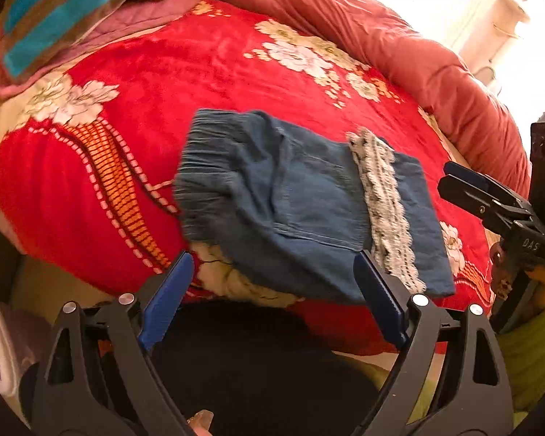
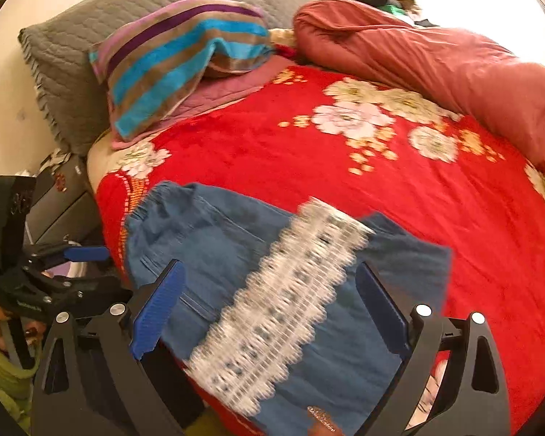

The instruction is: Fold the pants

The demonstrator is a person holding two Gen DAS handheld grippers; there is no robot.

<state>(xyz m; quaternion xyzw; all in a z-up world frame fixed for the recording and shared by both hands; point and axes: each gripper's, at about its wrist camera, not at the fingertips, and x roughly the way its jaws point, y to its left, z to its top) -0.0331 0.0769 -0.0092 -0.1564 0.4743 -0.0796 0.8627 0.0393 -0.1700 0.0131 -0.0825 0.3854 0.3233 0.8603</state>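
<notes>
Your blue denim pants with the white lace cuff [image 1: 309, 203] lie folded on the red floral bed blanket [image 1: 207, 69]. Left tool [image 1: 272, 301] and right tool [image 2: 269, 309] both gape, empty. Next, check the edges, perhaps fold once more.

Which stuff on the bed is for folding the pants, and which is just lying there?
For the job:
- blue pants, folded with a white lace band showing
- left gripper, open
- right gripper, open

Just lying about:
- red flowered blanket
- striped pillow
- grey pillow
- rolled-up reddish quilt
</notes>
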